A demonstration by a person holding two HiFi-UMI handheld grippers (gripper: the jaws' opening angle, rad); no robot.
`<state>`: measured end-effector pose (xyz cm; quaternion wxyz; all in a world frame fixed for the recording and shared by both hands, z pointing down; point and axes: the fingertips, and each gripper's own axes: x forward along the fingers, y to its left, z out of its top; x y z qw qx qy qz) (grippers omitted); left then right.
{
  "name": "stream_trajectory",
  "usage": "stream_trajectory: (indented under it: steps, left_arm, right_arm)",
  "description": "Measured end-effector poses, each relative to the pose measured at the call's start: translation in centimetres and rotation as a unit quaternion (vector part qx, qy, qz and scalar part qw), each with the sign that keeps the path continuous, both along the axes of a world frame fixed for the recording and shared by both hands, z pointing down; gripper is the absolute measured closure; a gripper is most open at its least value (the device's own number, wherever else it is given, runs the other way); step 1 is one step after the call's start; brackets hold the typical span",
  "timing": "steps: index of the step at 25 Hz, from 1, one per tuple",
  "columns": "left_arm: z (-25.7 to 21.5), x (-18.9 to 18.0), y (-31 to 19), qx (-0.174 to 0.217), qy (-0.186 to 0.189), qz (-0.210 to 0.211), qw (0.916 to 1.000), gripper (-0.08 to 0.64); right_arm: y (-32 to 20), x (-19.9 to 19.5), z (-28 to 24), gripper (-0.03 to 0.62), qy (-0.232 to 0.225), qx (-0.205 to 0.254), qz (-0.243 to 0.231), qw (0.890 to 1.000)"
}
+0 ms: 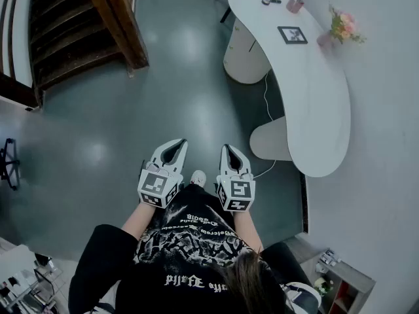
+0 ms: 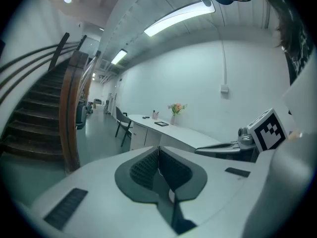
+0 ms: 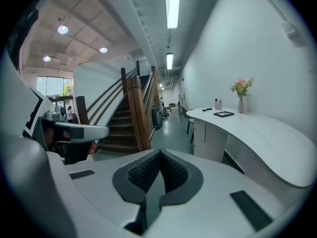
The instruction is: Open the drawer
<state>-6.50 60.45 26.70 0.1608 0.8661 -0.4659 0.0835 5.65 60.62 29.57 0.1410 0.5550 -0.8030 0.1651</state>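
No legible word, brand or number. White gothic lettering on black shirt [image 1: 190, 237]: upside down, too blurred to read. Black-and-white square markers on cubes of left tool [image 1: 177, 144] and right tool [image 1: 228, 148], framed pattern [image 1: 292, 34] on counter [image 1: 314, 110]: no characters.

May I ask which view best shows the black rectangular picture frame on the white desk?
The head view: the black rectangular picture frame seen from above. Both gripper views show it distant, flattened.

worktop [image 1: 321, 110]: curved, white, 2 o'clock | frame [image 1: 292, 34], flowers [image 1: 343, 26]: on it | staircase [image 1: 65, 38]: wooden, 11 o'clock
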Motion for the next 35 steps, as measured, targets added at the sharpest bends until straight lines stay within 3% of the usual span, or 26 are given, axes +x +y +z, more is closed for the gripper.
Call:
stream_trajectory:
  steps: [8,15,25,35]
  left_arm:
    - [0.4,0.4,0.6,0.009,-0.002,-0.017,0.9998,0.537]
    - [0.7,0.8,0.4,0.004,0.011,-0.025,0.9996,0.537]
    - [0.7,1.8,-5.3,0.008,0.014,0.026,0.9995,0.537]
    - [0.3,0.3,-16.0,0.010,0.011,0.095,0.9953,0.537]
  right_arm:
    - [0.4,0.8,0.5,0.568,0.005,0.006,-0.010,1.000]
    - [-0.4,1.5,-0.3,0.567,0.000,0.026,0.008,1.000]
    - [-4.1,1.4,-0.1,0.566,-0.009,0.013,0.030,0.999]
    - [-13.8,-0.2,-1.1,0.566,-0.003,0.018,0.089,0.996]
